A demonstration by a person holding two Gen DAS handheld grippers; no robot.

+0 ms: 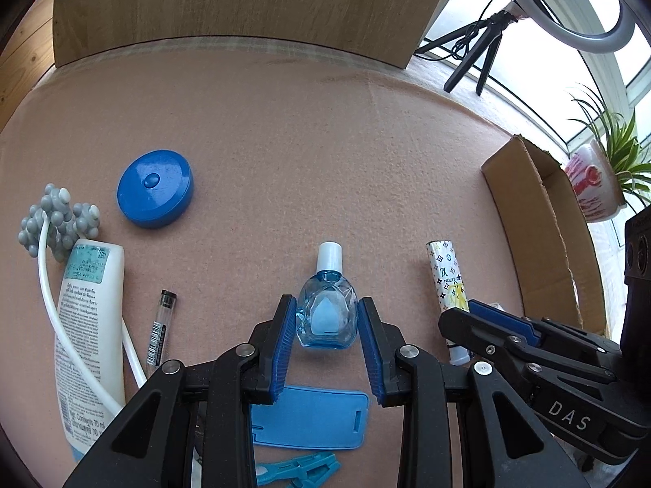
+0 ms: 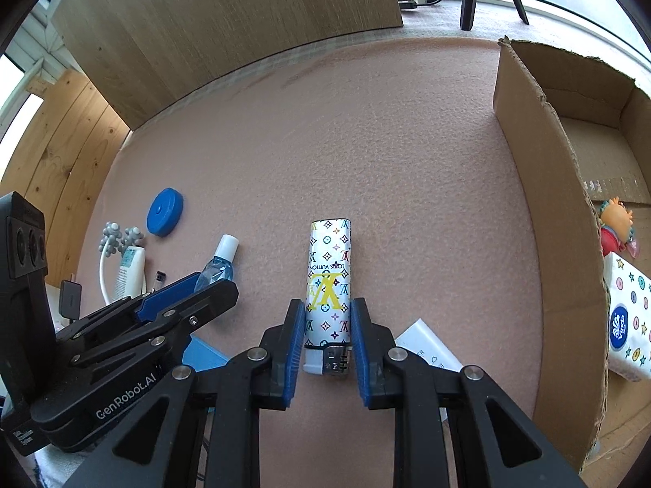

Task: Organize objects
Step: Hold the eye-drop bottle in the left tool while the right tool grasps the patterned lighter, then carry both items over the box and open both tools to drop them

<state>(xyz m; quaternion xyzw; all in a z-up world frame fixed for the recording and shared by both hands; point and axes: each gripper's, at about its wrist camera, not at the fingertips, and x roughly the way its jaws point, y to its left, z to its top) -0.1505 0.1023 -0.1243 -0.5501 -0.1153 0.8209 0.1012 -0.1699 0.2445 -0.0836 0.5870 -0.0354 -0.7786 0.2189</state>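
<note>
A small blue eye-drop bottle (image 1: 327, 309) with a white cap lies on the pink mat, between the pads of my left gripper (image 1: 327, 305); the jaws flank it closely, and contact is unclear. A patterned lighter (image 2: 328, 288) lies between the pads of my right gripper (image 2: 328, 309), whose jaws stand right against its sides. The lighter also shows in the left wrist view (image 1: 445, 274), and the bottle in the right wrist view (image 2: 217, 266). The cardboard box (image 2: 541, 187) stands at the right.
At the left lie a blue round case (image 1: 154, 189), a white tube (image 1: 91, 317), a grey massager (image 1: 57, 219) and a pen (image 1: 160, 331). A blue tag (image 1: 309, 417) and clip (image 1: 299, 469) lie near me. The box holds a tissue pack (image 2: 628, 321) and a toy (image 2: 616, 223).
</note>
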